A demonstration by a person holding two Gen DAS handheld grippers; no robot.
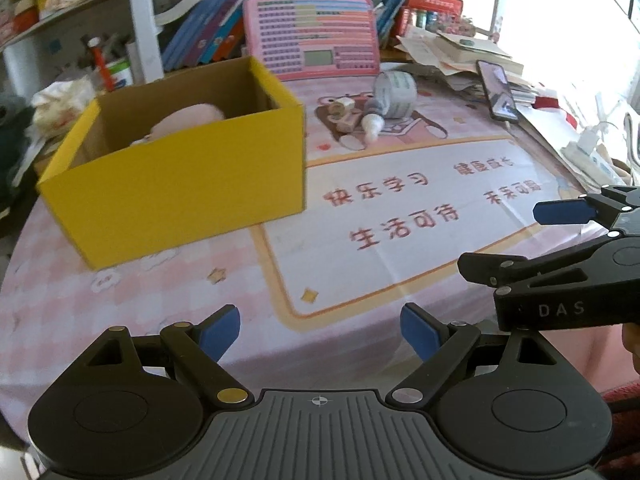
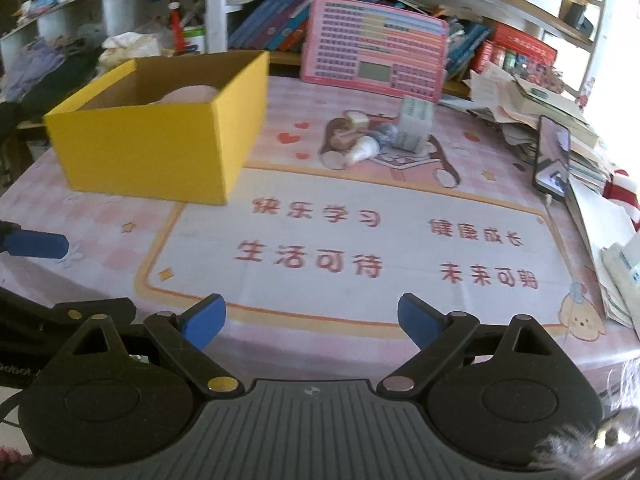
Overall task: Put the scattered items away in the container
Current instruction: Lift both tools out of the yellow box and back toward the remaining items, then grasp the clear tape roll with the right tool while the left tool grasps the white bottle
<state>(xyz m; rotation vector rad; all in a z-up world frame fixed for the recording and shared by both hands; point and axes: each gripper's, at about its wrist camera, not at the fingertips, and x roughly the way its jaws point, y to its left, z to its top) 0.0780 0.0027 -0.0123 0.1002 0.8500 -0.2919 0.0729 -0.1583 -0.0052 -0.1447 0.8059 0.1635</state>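
Note:
A yellow cardboard box (image 1: 176,176) stands open on the pink mat, with a pale pink item (image 1: 188,120) inside; the box also shows in the right wrist view (image 2: 160,144). Behind the mat's middle lie a roll of tape (image 1: 394,94), a small white bottle (image 1: 372,124) and small wooden pieces (image 1: 344,114); the same cluster shows in the right wrist view (image 2: 376,140). My left gripper (image 1: 320,332) is open and empty above the mat's near edge. My right gripper (image 2: 312,320) is open and empty, and its side shows in the left wrist view (image 1: 560,240).
A pink keyboard toy (image 1: 312,36) leans against books at the back. A phone (image 1: 498,90) lies on paper piles at the right. A power strip (image 1: 588,152) sits at the far right edge. Shelves with clutter stand behind and left.

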